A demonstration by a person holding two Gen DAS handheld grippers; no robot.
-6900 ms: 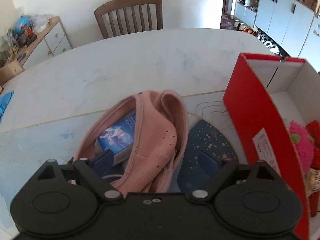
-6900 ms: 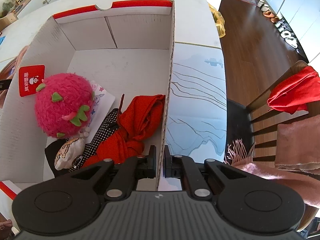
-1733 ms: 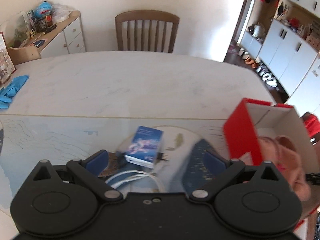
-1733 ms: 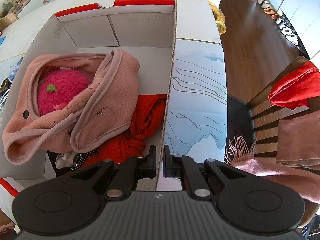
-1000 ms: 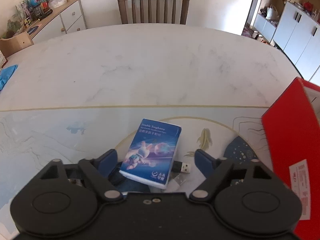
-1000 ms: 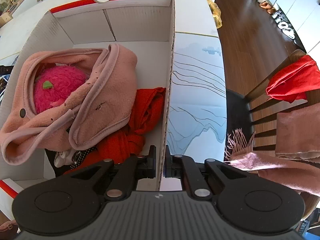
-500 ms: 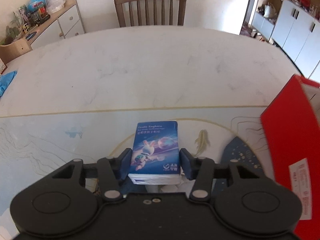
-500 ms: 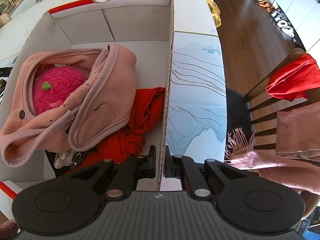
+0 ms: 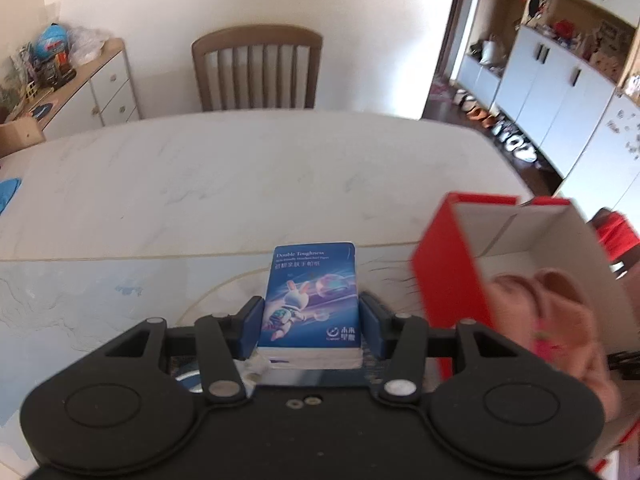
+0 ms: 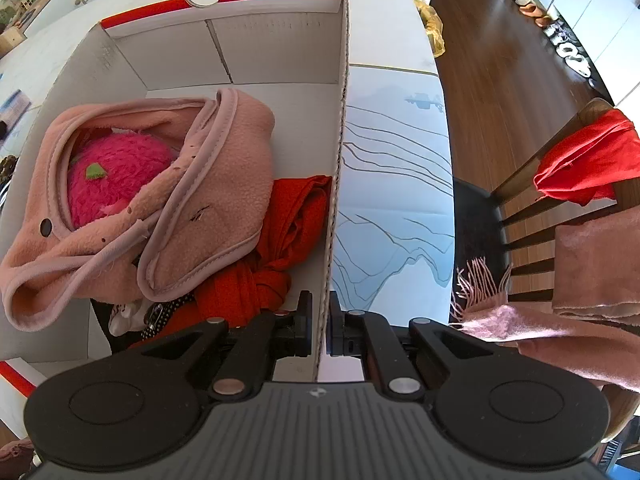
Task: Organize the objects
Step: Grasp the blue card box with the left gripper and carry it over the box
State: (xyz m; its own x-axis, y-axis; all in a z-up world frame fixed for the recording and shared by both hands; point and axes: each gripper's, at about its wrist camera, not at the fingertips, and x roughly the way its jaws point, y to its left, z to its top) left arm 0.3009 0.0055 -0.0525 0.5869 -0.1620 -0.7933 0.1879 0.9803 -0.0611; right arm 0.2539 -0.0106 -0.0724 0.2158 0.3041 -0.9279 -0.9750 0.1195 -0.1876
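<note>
My left gripper [image 9: 311, 330] is shut on a blue tissue pack [image 9: 312, 300] and holds it above the table, just left of the red cardboard box [image 9: 448, 276]. My right gripper [image 10: 319, 330] is shut on the box's right wall [image 10: 338, 168]. Inside the box lie a pink fleece garment [image 10: 224, 184], a magenta plush fruit [image 10: 116, 176], a red cloth [image 10: 288, 248] and a black dotted item [image 10: 168, 312]. The pink garment also shows in the left wrist view [image 9: 560, 300].
A marble table [image 9: 240, 168] with a blue printed mat [image 10: 392, 200]. A wooden chair [image 9: 256, 72] stands at the far side, a sideboard [image 9: 80, 92] at the far left. A chair with red and pink cloths [image 10: 580, 208] is to the right.
My left gripper has closed on the tissue pack, lifted it off the mat and moved it toward the box. My right gripper keeps its hold on the box wall.
</note>
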